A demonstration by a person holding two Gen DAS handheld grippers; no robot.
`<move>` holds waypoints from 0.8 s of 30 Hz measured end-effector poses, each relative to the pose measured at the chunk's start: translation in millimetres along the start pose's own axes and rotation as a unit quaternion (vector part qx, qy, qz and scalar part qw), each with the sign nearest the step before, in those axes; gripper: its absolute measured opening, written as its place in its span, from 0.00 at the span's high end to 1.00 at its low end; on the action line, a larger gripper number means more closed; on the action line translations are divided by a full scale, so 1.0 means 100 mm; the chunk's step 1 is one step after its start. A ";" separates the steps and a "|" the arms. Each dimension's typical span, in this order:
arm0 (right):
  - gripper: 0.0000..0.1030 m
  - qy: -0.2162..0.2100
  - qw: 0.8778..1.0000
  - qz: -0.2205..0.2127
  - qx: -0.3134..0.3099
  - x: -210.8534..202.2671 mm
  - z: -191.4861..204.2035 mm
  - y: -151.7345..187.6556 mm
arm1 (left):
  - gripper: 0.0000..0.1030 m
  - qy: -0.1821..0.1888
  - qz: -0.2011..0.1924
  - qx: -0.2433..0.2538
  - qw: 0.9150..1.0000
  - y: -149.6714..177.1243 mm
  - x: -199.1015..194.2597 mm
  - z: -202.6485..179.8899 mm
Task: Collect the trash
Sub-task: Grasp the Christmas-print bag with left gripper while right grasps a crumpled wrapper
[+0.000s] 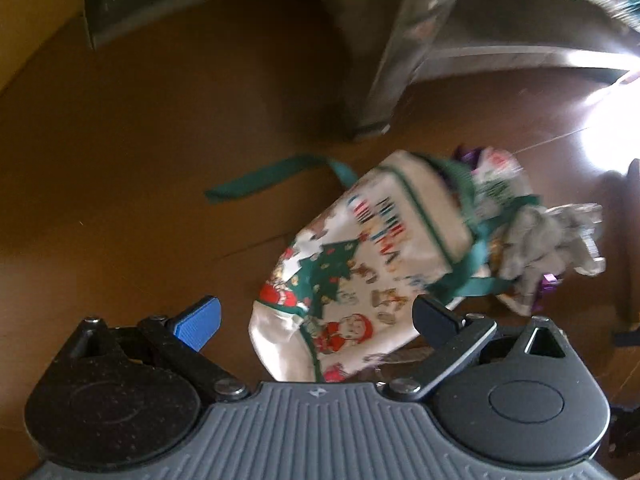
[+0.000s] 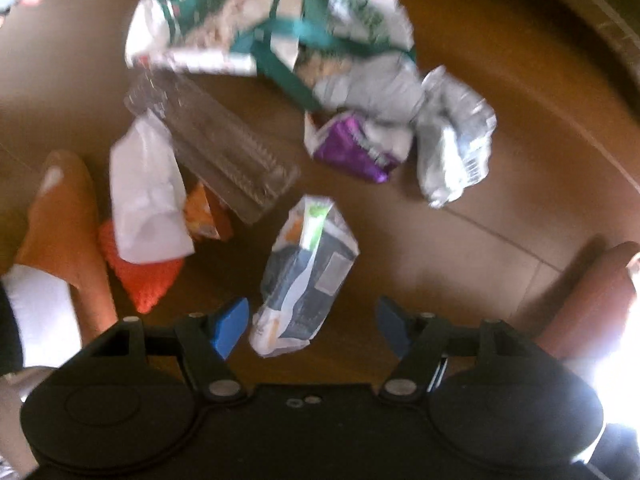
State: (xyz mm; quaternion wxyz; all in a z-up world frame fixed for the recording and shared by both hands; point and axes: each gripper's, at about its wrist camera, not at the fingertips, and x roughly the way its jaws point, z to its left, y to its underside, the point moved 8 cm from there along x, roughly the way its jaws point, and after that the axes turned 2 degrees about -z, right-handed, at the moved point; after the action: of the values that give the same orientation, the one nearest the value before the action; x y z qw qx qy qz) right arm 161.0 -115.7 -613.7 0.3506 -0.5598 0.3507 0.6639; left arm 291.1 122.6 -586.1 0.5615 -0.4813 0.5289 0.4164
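Observation:
A white Christmas-print tote bag with green straps lies on the brown floor; it also shows in the right wrist view. My left gripper is open just above the bag's near end. My right gripper is open and empty over a crumpled grey-and-white food bag. Around it lie a clear plastic tray, a white paper bag, an orange snack wrapper, a purple wrapper, grey crumpled paper and a silvery plastic wrapper.
A grey furniture leg stands behind the tote. An orange slipper and a foot in a white sock are at the left, another slipper at the right. An orange knitted cloth lies by the white bag.

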 end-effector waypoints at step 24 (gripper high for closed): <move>0.72 -0.002 0.999 0.053 0.010 0.78 0.03 -0.02 | 0.72 -0.014 0.037 -0.095 0.995 0.16 0.60 0.34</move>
State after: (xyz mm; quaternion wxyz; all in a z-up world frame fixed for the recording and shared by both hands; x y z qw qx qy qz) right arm 151.5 -106.4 -690.3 0.3208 -0.5358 0.3859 0.6791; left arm 287.7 156.2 -648.0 0.5045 -0.5072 0.4963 0.4919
